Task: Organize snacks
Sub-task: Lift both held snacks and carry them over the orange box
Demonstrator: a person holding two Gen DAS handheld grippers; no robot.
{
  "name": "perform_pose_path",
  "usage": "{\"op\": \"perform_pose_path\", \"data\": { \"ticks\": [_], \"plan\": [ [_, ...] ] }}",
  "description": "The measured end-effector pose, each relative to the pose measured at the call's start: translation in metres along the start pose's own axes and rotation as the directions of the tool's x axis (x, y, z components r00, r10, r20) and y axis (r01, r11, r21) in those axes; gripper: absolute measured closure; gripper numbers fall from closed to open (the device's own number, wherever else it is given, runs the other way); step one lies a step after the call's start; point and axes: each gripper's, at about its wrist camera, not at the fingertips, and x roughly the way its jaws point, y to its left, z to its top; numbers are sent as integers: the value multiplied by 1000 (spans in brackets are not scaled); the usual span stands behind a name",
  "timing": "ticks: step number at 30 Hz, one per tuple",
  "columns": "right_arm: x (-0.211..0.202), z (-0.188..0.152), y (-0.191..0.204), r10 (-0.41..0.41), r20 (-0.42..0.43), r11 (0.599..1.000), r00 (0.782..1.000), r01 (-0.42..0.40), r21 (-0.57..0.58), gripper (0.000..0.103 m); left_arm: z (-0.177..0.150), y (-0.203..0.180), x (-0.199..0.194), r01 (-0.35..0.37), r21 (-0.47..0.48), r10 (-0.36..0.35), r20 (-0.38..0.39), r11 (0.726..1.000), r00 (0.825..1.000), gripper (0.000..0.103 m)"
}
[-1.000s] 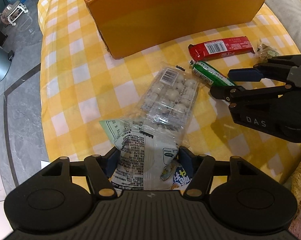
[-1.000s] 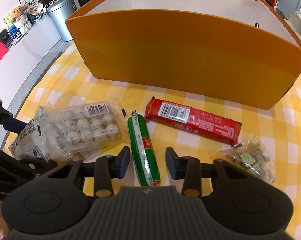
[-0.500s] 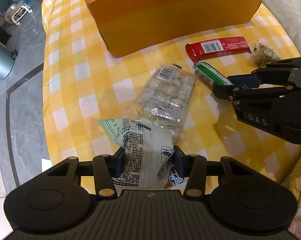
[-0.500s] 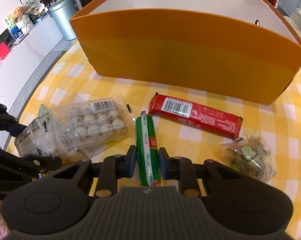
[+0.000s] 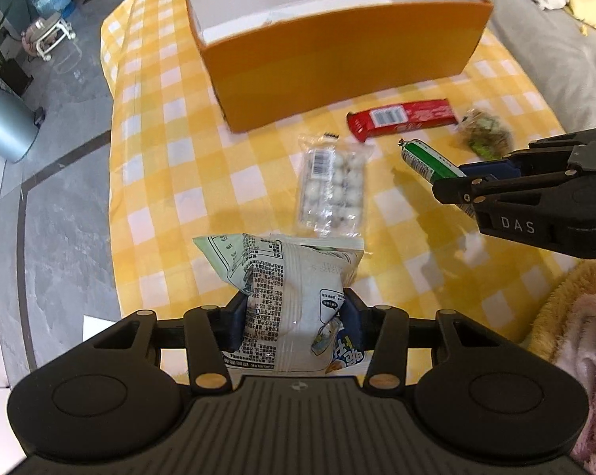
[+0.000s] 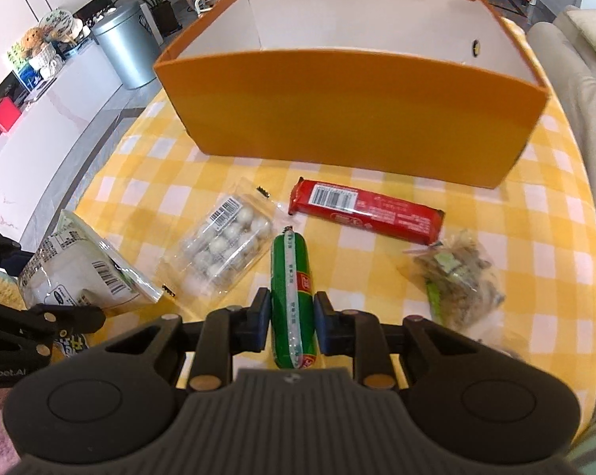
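The left gripper (image 5: 294, 316) had its jaws clenched on a white snack bag (image 5: 286, 297), held above the near edge of the worktop (image 5: 155, 166). The right gripper (image 6: 292, 316) had its jaws clamped on a green sausage (image 6: 290, 277), lifted above the checked cloth. A clear pack of white balls (image 6: 226, 245), a red bar (image 6: 365, 209) and a small bag of mixed snack (image 6: 456, 273) lay between the grippers and the orange box (image 6: 353, 107), which stood toward the far edge.

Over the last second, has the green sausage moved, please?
Yes. The green sausage, clamped in the right gripper, has lifted off the tablecloth and swung upright, away from the red bar it lay beside.
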Motion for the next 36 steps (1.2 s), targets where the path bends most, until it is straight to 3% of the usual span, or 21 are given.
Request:
{"op": "perform_pose_path", "data": {
  "ticks": [9, 19, 36],
  "plan": [
    [-47, -2, -8, -6, 83, 1000, 997, 6, 8, 83, 16, -18, -30, -12, 33, 9, 91, 999, 996, 49],
    [-83, 7, -19, -56, 148, 998, 987, 59, -18, 83, 55, -38, -55, -21, 73, 7, 198, 997, 980, 49],
    [-103, 80, -40, -168, 219, 975, 961, 195, -110, 83, 137, -37, -58, -53, 91, 28, 260, 994, 965, 49]
  ]
}}
